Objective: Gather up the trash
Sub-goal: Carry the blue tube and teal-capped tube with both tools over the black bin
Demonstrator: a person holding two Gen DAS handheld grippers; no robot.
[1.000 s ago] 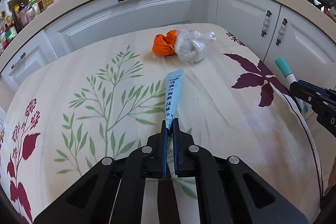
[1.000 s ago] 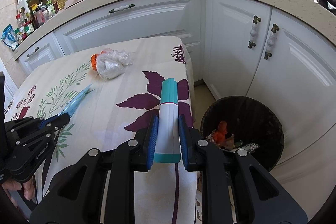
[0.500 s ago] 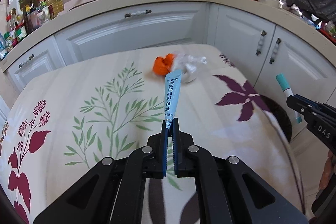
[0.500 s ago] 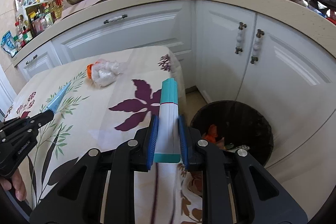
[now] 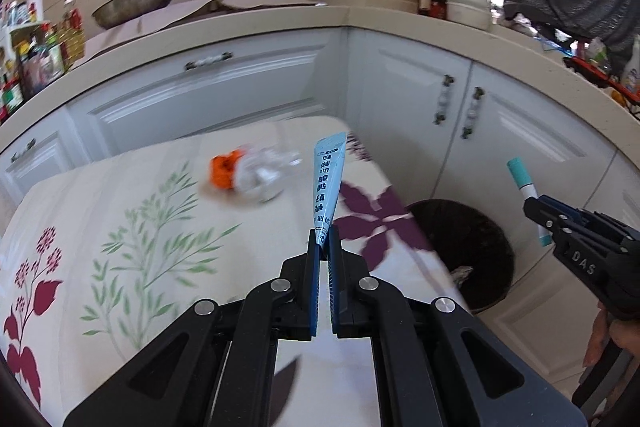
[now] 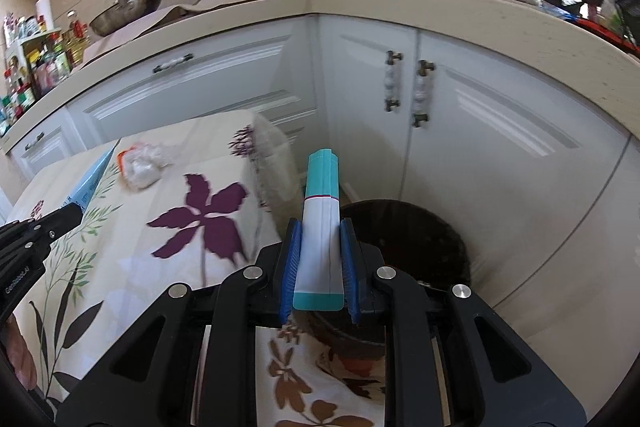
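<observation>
Both grippers have swung away from the middle of the table (image 5: 120, 307) toward the black bin (image 6: 420, 227) on the floor beside it, which now fills more of each view. Clamped in the left gripper (image 5: 323, 239) is a thin blue sachet (image 5: 328, 183), held above the tablecloth. Pinched between the blue pads of the right gripper (image 6: 320, 247) is a white and teal packet (image 6: 320, 227), already near the bin's rim.

This looks like the carry-to-bin step; next, each gripper should get over the opening and let go. A crumpled orange and clear wrapper (image 5: 248, 175) is left on the table. The right gripper's body reads "DAS"; the sachet's print is illegible.
</observation>
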